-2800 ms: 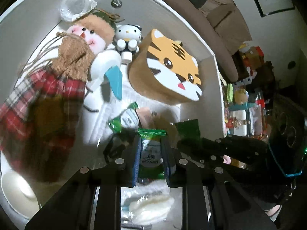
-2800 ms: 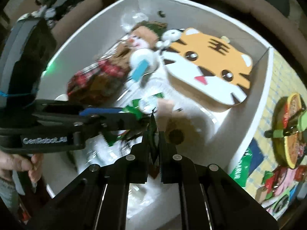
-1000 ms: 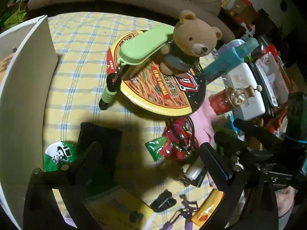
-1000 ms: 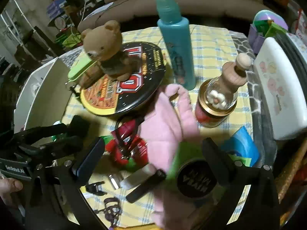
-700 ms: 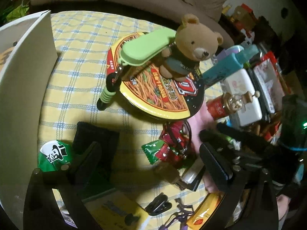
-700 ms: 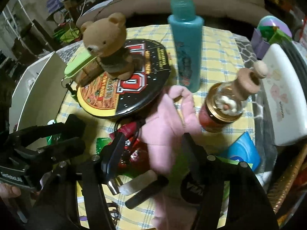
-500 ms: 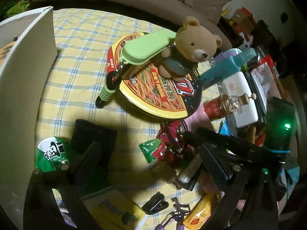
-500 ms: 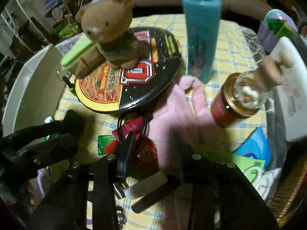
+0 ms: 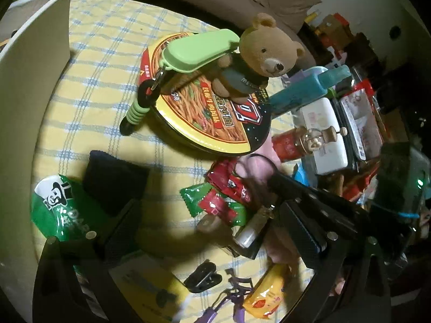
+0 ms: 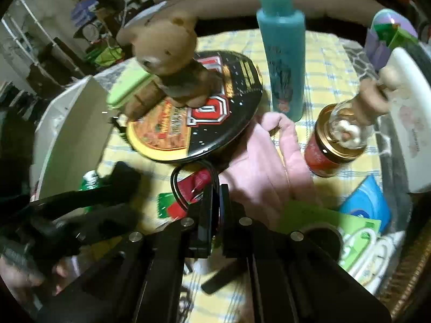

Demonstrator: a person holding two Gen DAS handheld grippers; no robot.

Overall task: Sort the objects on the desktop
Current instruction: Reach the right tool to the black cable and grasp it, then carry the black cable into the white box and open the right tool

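Observation:
My left gripper point(image 9: 215, 231) is open and empty above the yellow checked table, its jaws wide either side of red and green snack packets point(image 9: 226, 196). My right gripper point(image 10: 214, 202) is shut down among those packets point(image 10: 188, 188) and a black hair-tie loop point(image 10: 176, 180), beside a pink glove point(image 10: 266, 161); what it pinches is hidden between the pads. It also shows in the left wrist view point(image 9: 296, 191), reaching in from the right. A brown teddy bear point(image 9: 258, 59) sits on a noodle bowl lid point(image 9: 215, 113).
A white box wall point(image 9: 29, 80) stands at the left. A teal spray bottle point(image 10: 282, 62), a red jar point(image 10: 331, 145), a white case point(image 10: 406, 123), a green bag point(image 9: 54, 210), a black pouch point(image 9: 113, 180) and a black clip point(image 9: 202, 277) crowd the table.
Both grippers left the white box and came over the table. The left opened and is empty. The right closed from wide open and dropped onto the packets by the glove.

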